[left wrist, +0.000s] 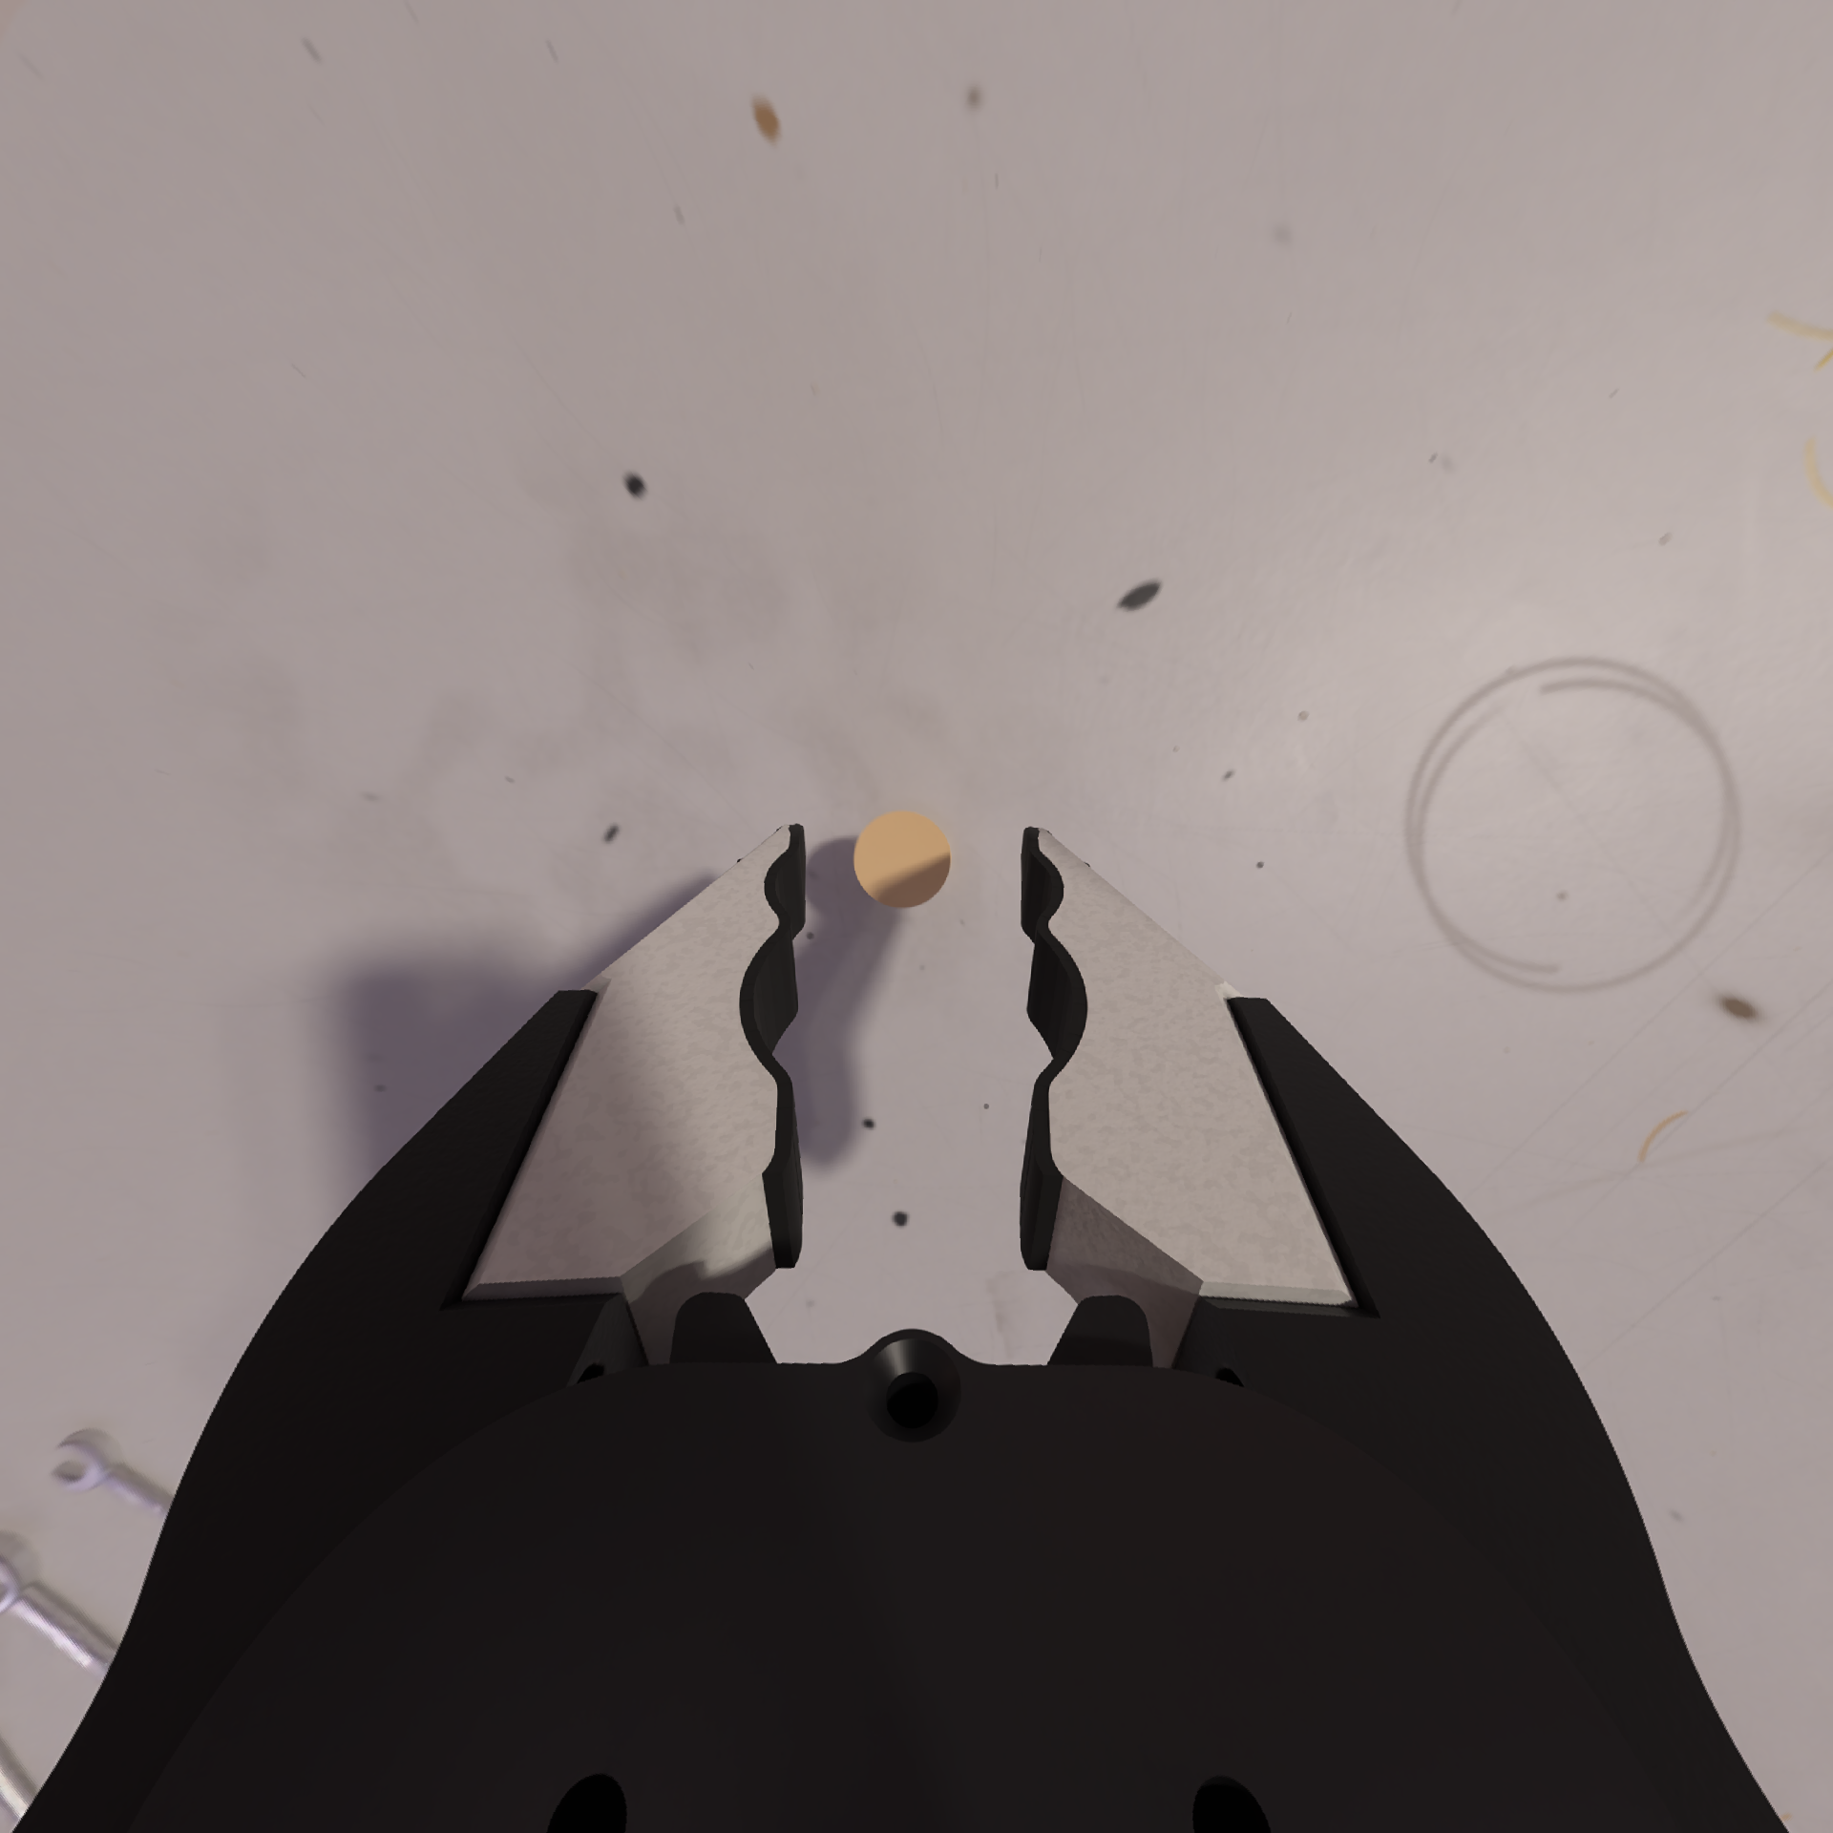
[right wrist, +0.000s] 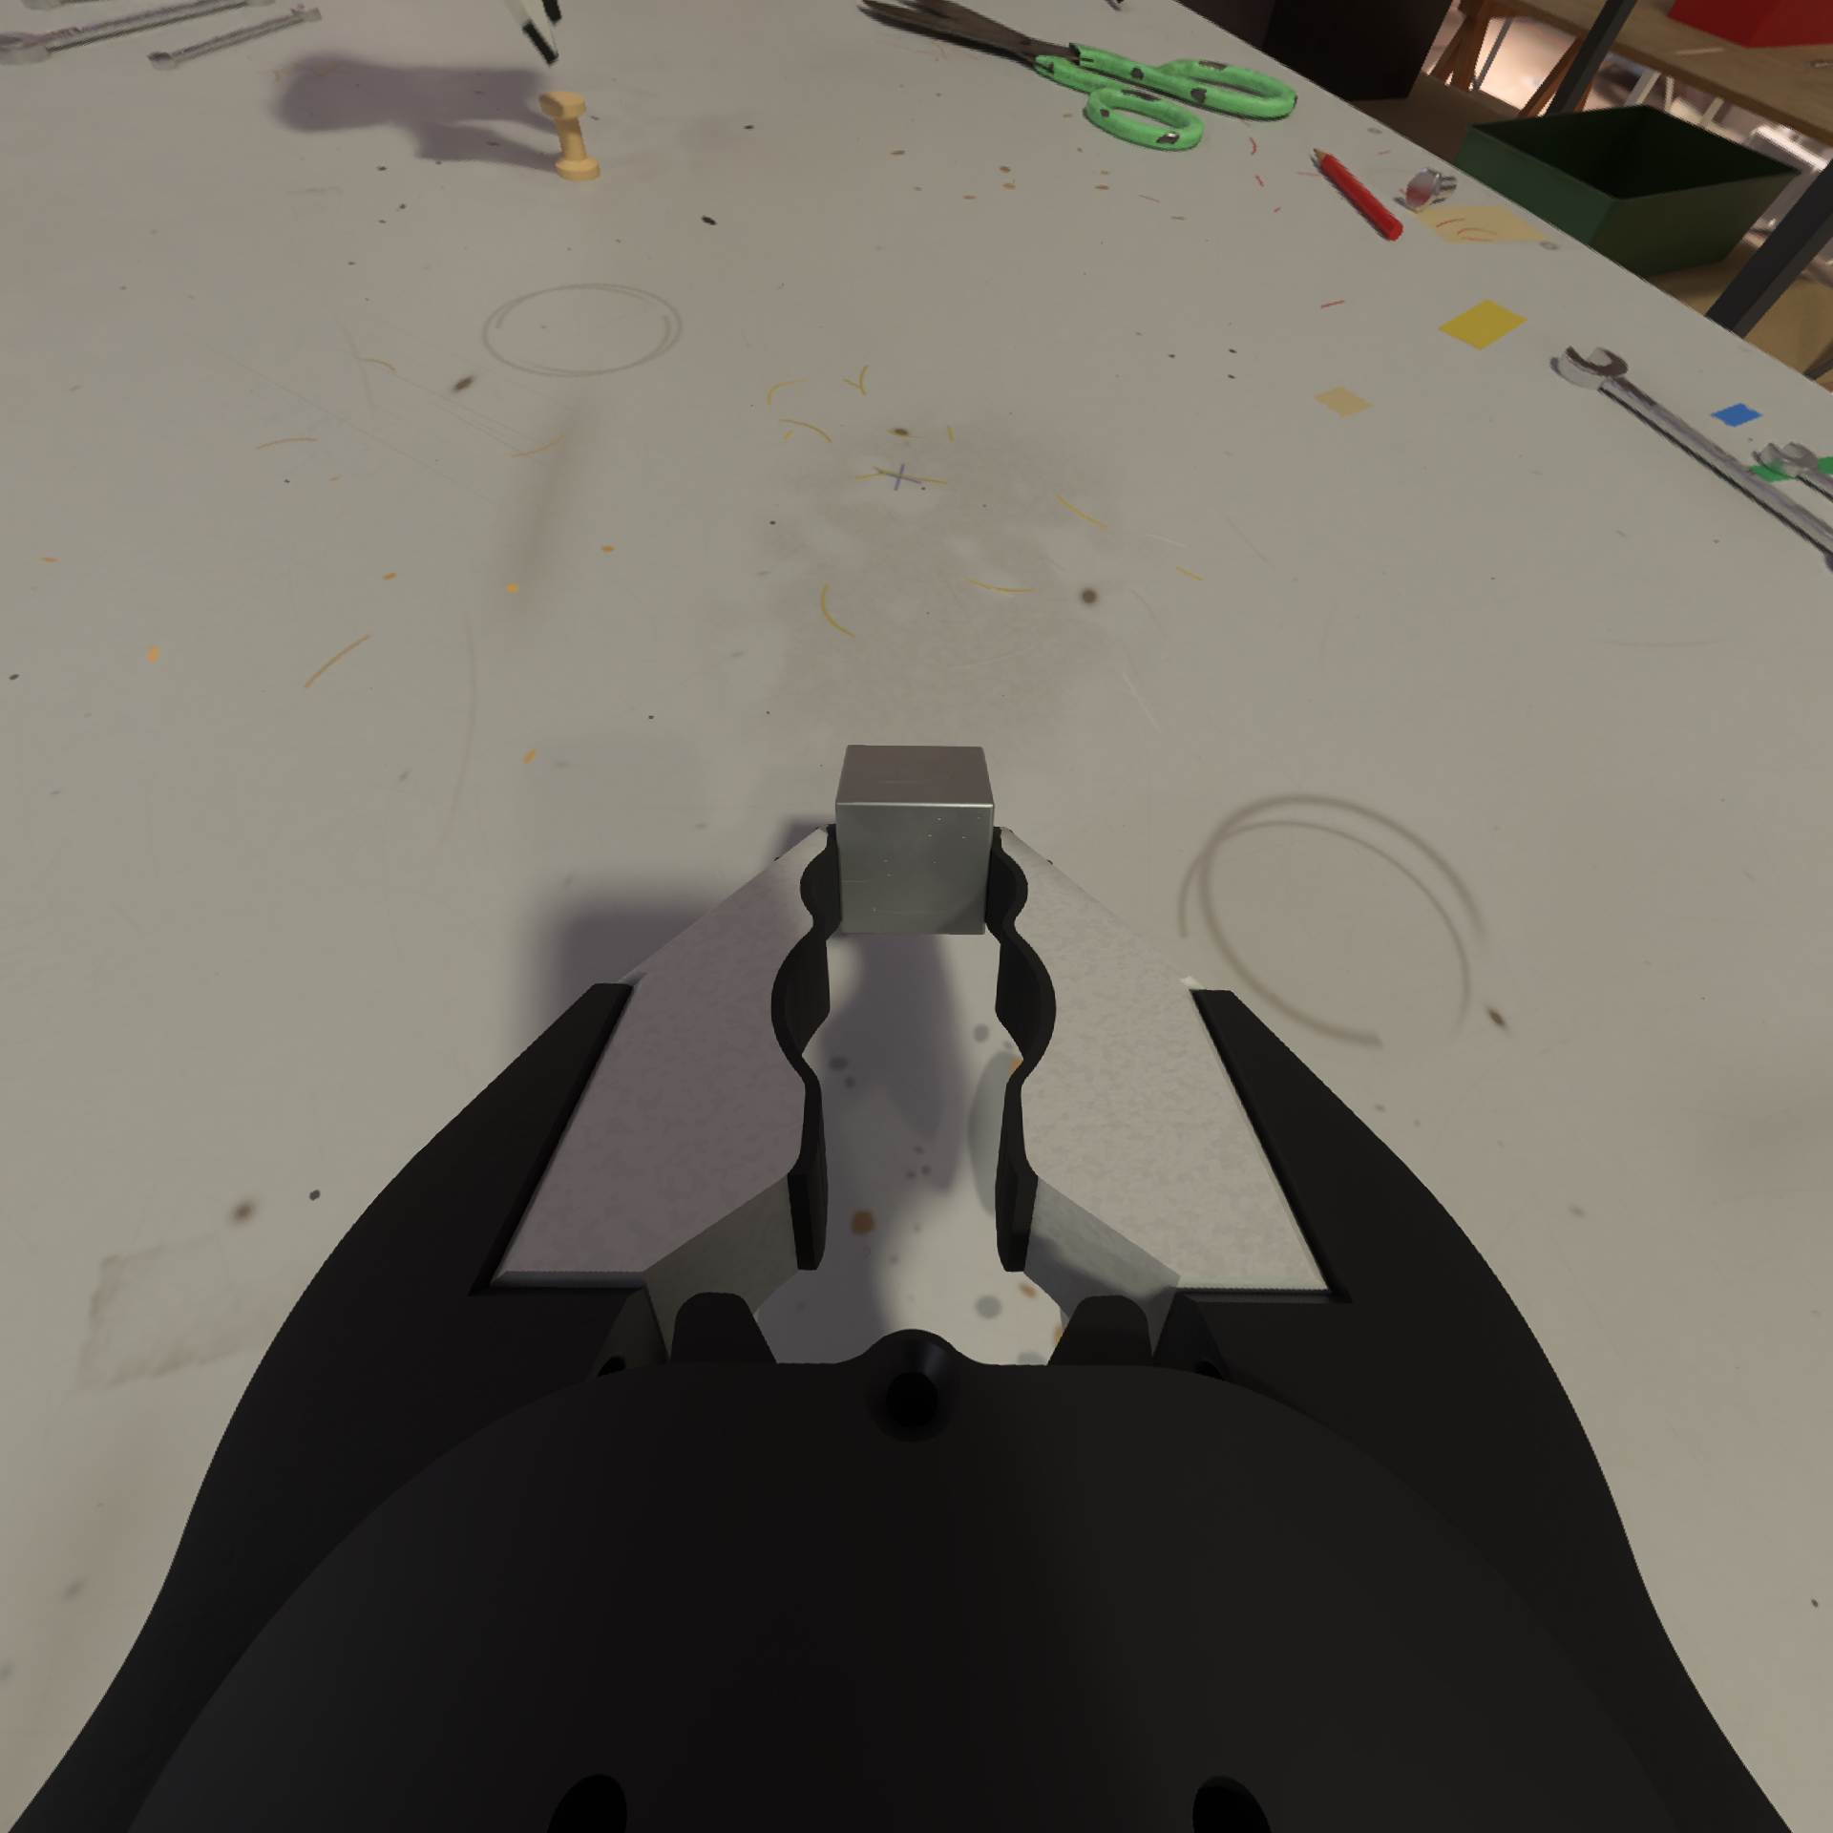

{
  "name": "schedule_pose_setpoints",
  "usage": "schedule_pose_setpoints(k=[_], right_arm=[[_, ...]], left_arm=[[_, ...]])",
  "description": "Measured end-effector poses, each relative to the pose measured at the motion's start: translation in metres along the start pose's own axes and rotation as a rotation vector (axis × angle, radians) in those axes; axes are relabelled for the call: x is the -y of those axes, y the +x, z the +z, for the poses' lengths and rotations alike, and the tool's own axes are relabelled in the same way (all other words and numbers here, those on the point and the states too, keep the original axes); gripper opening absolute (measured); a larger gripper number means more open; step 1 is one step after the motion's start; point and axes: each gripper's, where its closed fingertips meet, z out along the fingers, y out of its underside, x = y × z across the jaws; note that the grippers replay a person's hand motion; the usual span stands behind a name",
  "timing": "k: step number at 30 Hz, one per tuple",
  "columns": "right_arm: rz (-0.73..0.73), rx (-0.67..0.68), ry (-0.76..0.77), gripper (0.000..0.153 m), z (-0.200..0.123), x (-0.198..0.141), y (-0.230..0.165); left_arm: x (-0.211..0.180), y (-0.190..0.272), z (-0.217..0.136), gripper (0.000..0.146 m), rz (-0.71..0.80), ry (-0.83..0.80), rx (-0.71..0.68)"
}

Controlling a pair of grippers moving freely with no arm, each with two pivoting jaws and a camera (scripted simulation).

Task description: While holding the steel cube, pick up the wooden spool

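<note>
Your right gripper (right wrist: 913,863) is clamped on the steel cube (right wrist: 913,843), pinched between the fingertips above the scuffed grey worktable (right wrist: 694,615). Past it you see ring stains, yellow curls of shavings and small coloured paper squares, a wrench (right wrist: 1676,427) at the right edge, then a red pencil (right wrist: 1357,193) and green-handled scissors (right wrist: 1141,84). The wooden spool (right wrist: 570,136) stands upright far left, just below the other tool's tips. Off the table's far right edge sits a dark green bin (right wrist: 1627,183). Your left gripper (left wrist: 908,863) looks straight down with its fingers spread apart, the spool's round top (left wrist: 902,858) between the tips, untouched.
</note>
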Motion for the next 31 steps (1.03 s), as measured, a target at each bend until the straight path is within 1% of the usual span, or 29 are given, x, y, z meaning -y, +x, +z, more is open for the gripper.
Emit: schedule_pose_setpoints(k=[3,7,9,11,14,17,20,22,23,25,27,30,31], right_arm=[[0.005,-0.002,-0.004,0.028,0.0,-0.001,0.001],[0.004,-0.004,-0.001,0.028,0.0,-0.001,0.001],[-0.002,-0.006,-0.003,0.028,0.0,-0.001,0.0],[-0.007,-0.008,-0.006,0.028,0.0,-0.002,0.0],[-0.006,-0.01,-0.005,0.028,-0.001,-0.001,0.001],[-0.004,-0.014,0.002,0.028,-0.002,-0.001,0.002],[0.004,-0.018,0.015,0.028,-0.003,0.001,0.003],[0.012,-0.018,0.024,0.028,-0.003,0.003,0.003],[0.015,-0.017,0.026,0.028,-0.002,0.003,0.004],[0.018,-0.018,0.03,0.028,-0.002,0.004,0.004],[0.015,-0.019,0.034,0.028,-0.003,0.005,0.004],[0.005,-0.024,0.041,0.028,-0.004,0.006,0.003],[-0.001,-0.026,0.042,0.028,-0.004,0.006,0.003]], left_arm=[[-0.012,0.0,0.016,0.043,-0.019,-0.032,-0.017],[-0.02,-0.004,0.023,0.041,-0.012,-0.076,0.006],[-0.022,-0.004,0.027,0.036,-0.006,-0.089,0.006],[-0.021,-0.003,0.029,0.023,-0.014,-0.072,-0.004],[-0.019,-0.008,0.028,0.023,-0.011,-0.047,0.029],[-0.004,-0.013,0.007,0.023,0.002,0.043,0.104],[0.033,-0.007,-0.039,0.023,0.026,0.241,0.201],[0.06,0.023,-0.069,0.023,0.081,0.374,0.18],[0.072,0.046,-0.08,0.023,0.124,0.425,0.139],[0.087,0.106,-0.089,0.023,0.232,0.477,0.005],[0.092,0.173,-0.081,0.023,0.33,0.481,-0.154],[0.085,0.27,-0.048,0.023,0.44,0.431,-0.388],[0.08,0.294,-0.036,0.023,0.47,0.4,-0.454]])
